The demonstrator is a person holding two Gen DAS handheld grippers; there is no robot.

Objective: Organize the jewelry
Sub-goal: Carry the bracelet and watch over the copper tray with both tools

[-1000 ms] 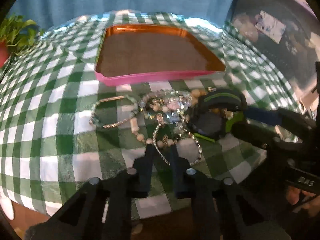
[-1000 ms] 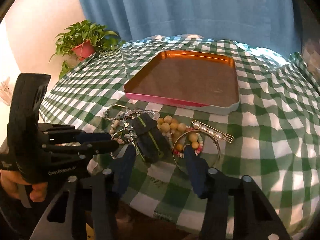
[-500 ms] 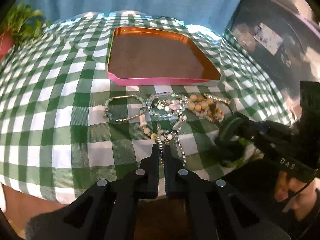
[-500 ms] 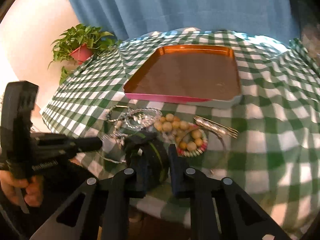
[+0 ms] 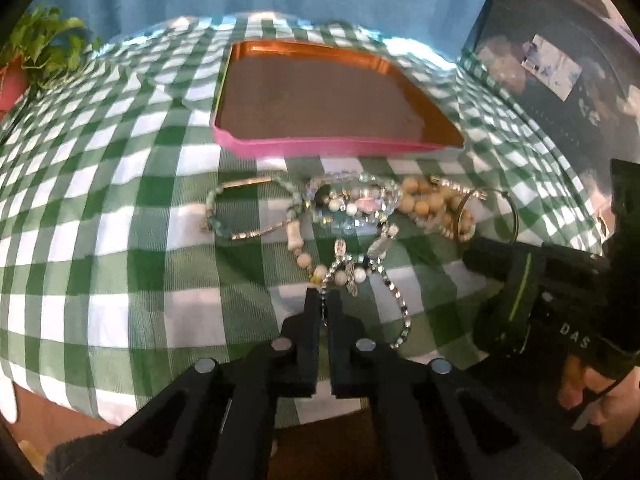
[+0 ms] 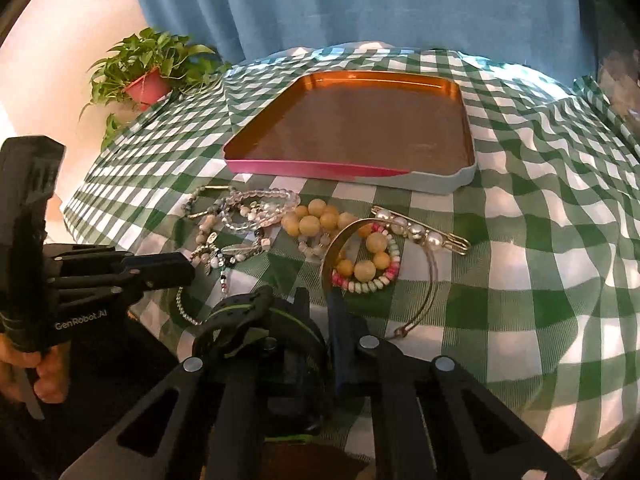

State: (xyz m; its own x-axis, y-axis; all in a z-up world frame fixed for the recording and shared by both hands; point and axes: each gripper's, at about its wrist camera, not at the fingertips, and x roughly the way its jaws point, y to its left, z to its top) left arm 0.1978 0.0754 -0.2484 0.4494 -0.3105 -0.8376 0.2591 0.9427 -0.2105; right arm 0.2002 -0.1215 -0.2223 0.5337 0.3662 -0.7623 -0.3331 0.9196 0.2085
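A heap of bracelets (image 5: 352, 204) lies on the green checked cloth in front of a pink-rimmed tray (image 5: 340, 148) with nothing in it. My left gripper (image 5: 323, 296) is shut, its tips pinching one end of a rhinestone chain (image 5: 394, 292) that trails right from the heap. In the right wrist view my right gripper (image 6: 318, 304) is closing its jaws on a black band with a green stripe (image 6: 256, 320) at the table's near edge. The left gripper (image 6: 176, 268) shows at the left there. A gold bangle (image 6: 428, 292) and wooden beads (image 6: 308, 224) lie just ahead.
A pearl hair clip (image 6: 420, 232) lies right of the beads. A potted plant (image 6: 148, 80) stands at the table's far left, before a blue curtain. The table's near edge drops away under both grippers. A person's hand (image 6: 44, 376) holds the left gripper.
Both grippers have closed: the left on the rhinestone chain, the right on the black band. The band has come out of the heap toward the near edge.
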